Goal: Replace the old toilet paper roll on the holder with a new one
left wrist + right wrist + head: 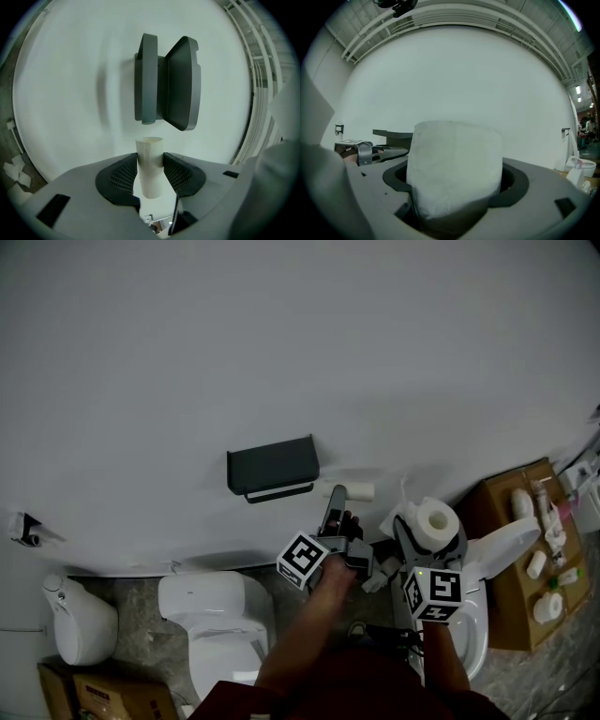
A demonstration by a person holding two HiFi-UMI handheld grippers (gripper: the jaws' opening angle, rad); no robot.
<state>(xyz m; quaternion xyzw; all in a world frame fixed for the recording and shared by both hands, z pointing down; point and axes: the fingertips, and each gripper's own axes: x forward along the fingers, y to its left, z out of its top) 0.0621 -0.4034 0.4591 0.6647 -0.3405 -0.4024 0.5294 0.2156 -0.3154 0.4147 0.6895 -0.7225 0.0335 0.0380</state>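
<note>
A dark grey paper holder [272,468] hangs on the white wall with no roll on its bar. Just right of it and a little lower, my left gripper [336,504] is shut on a bare cardboard tube [351,491]. In the left gripper view the tube [150,168] stands between the pads, apart from the holder [166,84] ahead of it. My right gripper [427,532] is shut on a full white toilet paper roll [437,520], further right. That roll [454,168] fills the right gripper view, with the holder [393,136] behind it at the left.
A toilet with its lid up [502,549] stands at the right, beside a cardboard box [511,615] carrying several bottles. At the lower left are a white bin [220,624], another white fixture [80,615] and a cardboard box [94,695].
</note>
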